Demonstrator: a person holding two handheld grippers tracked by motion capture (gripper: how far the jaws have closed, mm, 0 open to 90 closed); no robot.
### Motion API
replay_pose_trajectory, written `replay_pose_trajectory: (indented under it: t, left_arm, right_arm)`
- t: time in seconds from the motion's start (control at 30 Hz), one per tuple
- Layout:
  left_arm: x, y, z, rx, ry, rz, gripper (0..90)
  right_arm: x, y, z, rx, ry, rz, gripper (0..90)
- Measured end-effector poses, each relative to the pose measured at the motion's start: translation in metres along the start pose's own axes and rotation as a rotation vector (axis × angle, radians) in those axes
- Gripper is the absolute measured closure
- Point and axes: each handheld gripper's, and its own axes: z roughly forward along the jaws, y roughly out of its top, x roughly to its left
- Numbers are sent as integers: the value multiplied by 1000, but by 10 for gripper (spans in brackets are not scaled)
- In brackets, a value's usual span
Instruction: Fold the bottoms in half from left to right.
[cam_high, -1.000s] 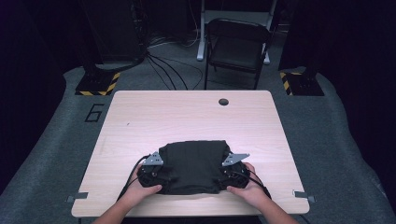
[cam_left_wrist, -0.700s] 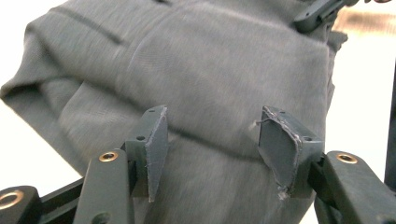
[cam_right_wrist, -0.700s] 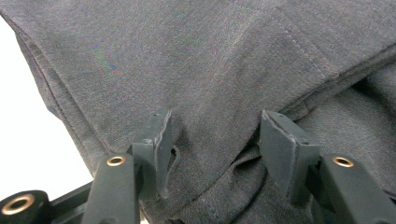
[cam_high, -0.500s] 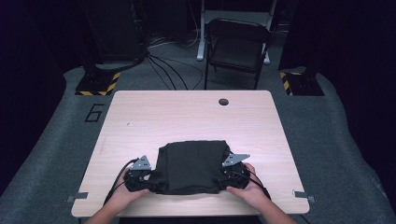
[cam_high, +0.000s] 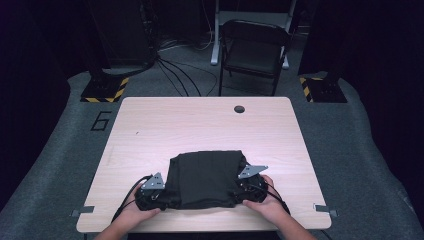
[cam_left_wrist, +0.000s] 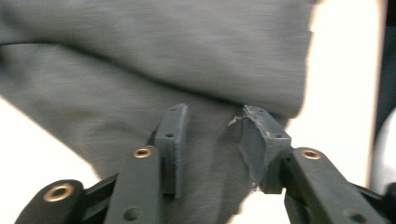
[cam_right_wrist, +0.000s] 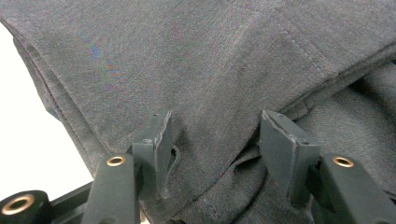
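Cloth (cam_high: 205, 177) folded on table (cam_high: 200, 125) — left gripper (cam_left_wrist: 212, 140) closing, cloth between.

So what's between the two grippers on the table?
In the high view, the folded dark cloth fills the stretch between the left hand-held gripper and the right hand-held gripper; each sits at one of its side edges.

Dark lab or studio, black curtains (cam_high: 45, 75), hazard-taped stand bases (cam_high: 105, 90), floor cables (cam_high: 175, 65)
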Motion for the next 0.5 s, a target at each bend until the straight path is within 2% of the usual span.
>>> replay_pose_trajectory:
  t: [0.07,0.27,0.33,0.4,0.5]
  left_arm:
    - [-1,-1,3,23,-34,2,628]
    - [2,-3,5,13,-43,-27,629]
    - [2,-3,5,14,-49,-27,629]
    - [1,-2,5,15,-47,-26,627]
    - [2,1,-1,-16,-63,-36,615]
  right_arm:
    - [-1,0,0,2,5,3,446]
    - [0,1,0,6,5,10,445]
    - [-1,1,0,4,3,1,445]
    - [0,1,0,7,5,10,445]
    - [-1,1,0,6,3,3,445]
